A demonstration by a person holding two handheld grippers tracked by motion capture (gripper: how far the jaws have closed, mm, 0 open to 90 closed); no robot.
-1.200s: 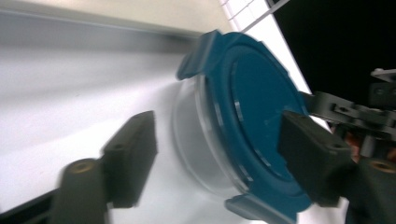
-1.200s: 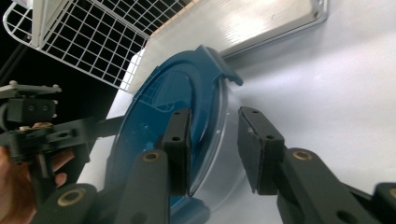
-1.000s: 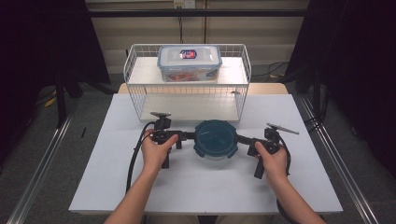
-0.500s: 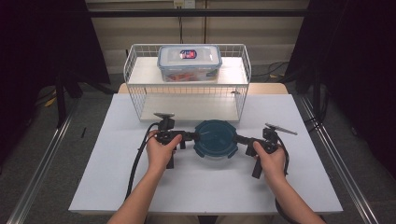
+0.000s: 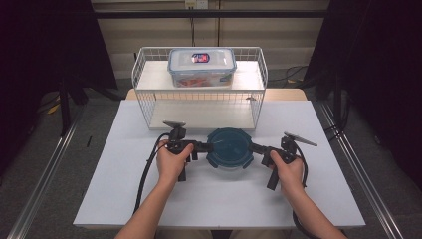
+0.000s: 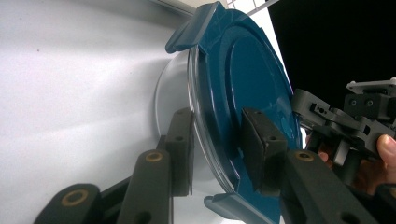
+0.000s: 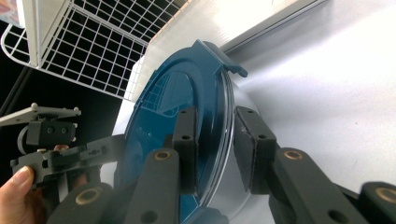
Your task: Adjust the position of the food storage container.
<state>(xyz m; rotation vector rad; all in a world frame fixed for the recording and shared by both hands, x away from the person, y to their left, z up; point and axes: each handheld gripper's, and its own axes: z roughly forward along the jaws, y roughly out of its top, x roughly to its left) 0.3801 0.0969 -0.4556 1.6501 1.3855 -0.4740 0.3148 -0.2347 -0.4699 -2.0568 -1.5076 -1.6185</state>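
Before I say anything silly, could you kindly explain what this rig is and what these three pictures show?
There is no robot here: a person holds a hand-held two-jaw gripper in each hand. The high view looks down on a white table from above the person's side. The left gripper and the right gripper meet a round container with a dark teal lid from either side.

The other two pictures come from cameras riding on the grippers, looking along their black jaws. In the left gripper view, the jaws straddle the container's rim and have just been closing. In the right gripper view, the jaws sit on either side of the rim too.

Behind stands a white wire rack with a clear lidded box on top.
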